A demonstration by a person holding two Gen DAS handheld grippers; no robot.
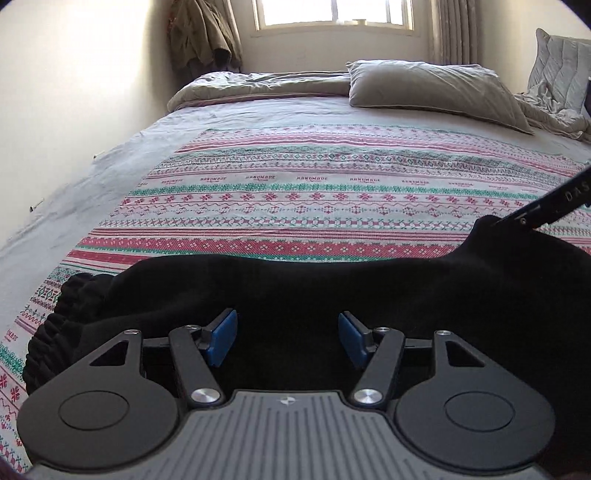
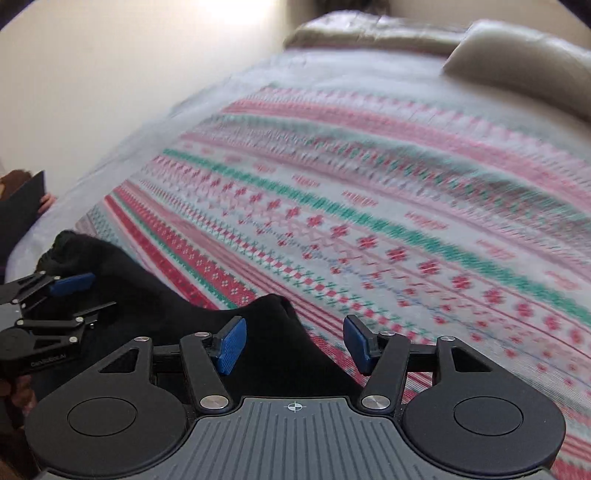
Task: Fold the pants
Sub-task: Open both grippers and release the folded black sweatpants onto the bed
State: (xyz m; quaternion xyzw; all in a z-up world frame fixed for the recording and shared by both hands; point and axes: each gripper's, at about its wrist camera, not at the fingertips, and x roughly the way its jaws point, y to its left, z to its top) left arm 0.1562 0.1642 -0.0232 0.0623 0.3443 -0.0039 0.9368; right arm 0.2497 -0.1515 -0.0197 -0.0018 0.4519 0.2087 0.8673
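Note:
The black pants (image 1: pixel 332 291) lie in a long strip across the patterned blanket (image 1: pixel 295 192), with the gathered elastic waistband (image 1: pixel 55 321) at the left end. My left gripper (image 1: pixel 286 338) hovers over the middle of the strip, open, its blue pads (image 1: pixel 223 338) apart and pressing on nothing. In the blurred right wrist view the pants (image 2: pixel 159 306) end in a raised fold just ahead of my right gripper (image 2: pixel 294 343). That gripper is open too, with cloth under its left pad and blanket under its right. The left gripper (image 2: pixel 79 299) shows open at that view's left edge.
A grey pillow (image 1: pixel 436 92) and a rumpled duvet (image 1: pixel 258 83) lie at the head of the bed, below a window (image 1: pixel 332 14). A wall (image 1: pixel 74 92) runs along the bed's left side. A black bar with white letters (image 1: pixel 550 208) touches the pants' raised right end.

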